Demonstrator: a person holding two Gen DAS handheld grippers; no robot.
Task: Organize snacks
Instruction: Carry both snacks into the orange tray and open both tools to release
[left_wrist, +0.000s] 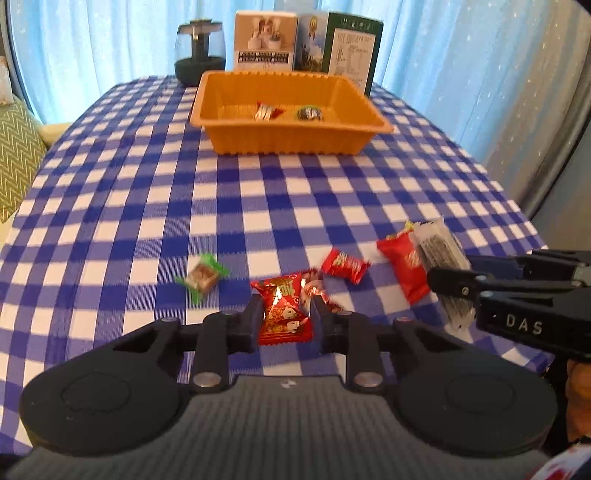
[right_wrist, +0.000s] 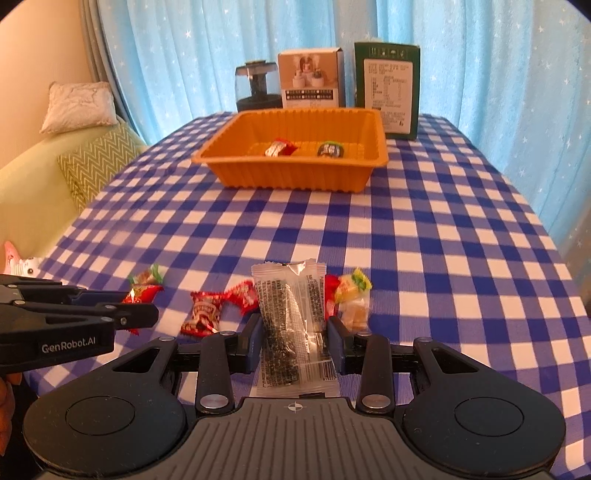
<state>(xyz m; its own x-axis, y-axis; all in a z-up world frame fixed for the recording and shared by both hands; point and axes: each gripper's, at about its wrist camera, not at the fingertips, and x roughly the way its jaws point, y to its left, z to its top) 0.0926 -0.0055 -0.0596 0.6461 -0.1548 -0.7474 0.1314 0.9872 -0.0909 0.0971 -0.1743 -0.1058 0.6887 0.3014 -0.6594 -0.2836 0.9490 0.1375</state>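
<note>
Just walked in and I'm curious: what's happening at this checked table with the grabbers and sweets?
A person is sorting snacks with two hand-held grippers. The left gripper is shut on a red candy; the right gripper is shut on a clear packet. Two sweets already lie in the orange tray at the far end. Several wrapped sweets, including a green-wrapped one, remain on the cloth.

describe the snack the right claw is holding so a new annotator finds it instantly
Start at the orange tray on the checked tablecloth, then come to the near edge where loose candies lie. The clear sachet with dark filling stands between the right claw pads. It alone is transparent and long; its neighbours are small red or green-tipped candies.
</note>
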